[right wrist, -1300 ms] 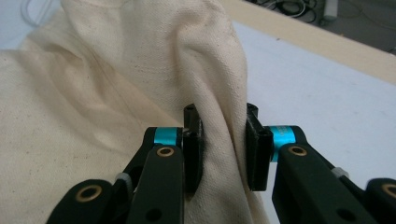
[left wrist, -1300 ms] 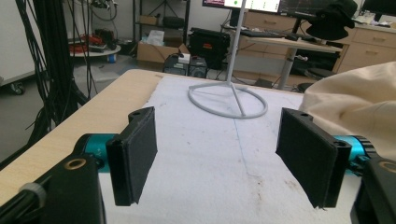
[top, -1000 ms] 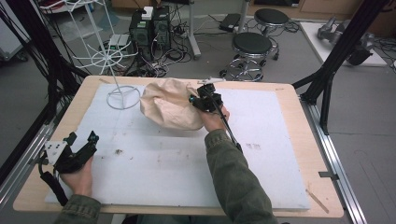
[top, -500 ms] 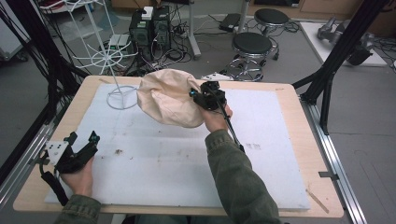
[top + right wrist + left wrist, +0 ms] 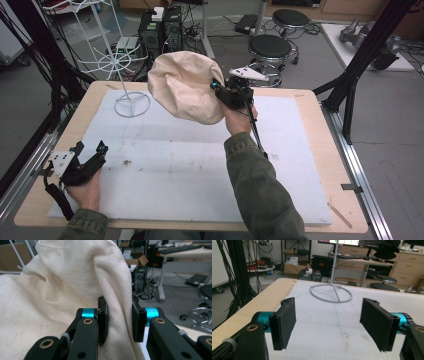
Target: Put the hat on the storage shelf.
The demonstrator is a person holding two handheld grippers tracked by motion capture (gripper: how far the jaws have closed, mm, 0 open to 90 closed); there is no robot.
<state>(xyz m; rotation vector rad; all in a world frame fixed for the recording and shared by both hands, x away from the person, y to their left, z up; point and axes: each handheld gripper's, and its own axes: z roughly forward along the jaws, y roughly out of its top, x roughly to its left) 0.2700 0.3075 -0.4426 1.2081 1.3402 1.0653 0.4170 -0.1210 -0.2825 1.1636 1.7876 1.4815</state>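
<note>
White padded table (image 5: 165,170), high view: cream fabric hat (image 5: 182,92) lifted beside wire stand (image 5: 122,65), pinched by right gripper (image 5: 222,92). Left gripper view: left gripper (image 5: 328,322) wide open, empty. Right gripper view: thin fold clamped; risk of slipping free.

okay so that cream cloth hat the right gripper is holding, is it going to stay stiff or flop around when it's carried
Probably floppy: the cream cloth hat folds and creases where the right gripper pinches a bunched fold. It likely is light, since that one pinch holds it off the table. The coarse weave looks unlikely to slip from the pads.
</note>
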